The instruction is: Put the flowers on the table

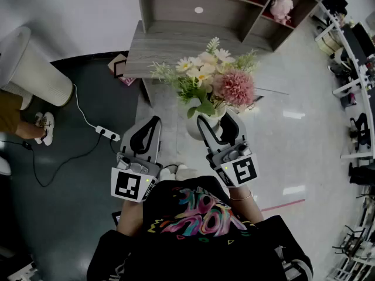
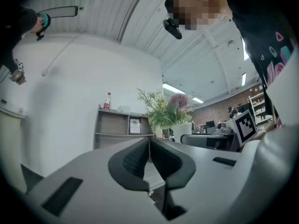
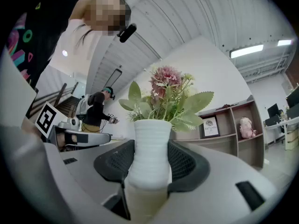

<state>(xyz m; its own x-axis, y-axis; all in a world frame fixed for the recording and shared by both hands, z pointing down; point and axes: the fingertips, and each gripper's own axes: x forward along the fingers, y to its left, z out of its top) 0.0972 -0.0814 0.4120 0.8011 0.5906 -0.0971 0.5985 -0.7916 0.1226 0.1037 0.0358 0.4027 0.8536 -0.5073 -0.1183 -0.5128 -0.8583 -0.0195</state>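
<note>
Right gripper [image 1: 215, 126] clamps flower vase [image 3: 149, 143] just short of table [image 1: 158, 48] edge

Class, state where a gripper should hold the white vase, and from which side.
Grip the vase by its ribbed neck, from the side, as the right gripper does: it stands upright, and the flowers spread over its mouth, barring approach from above.
</note>
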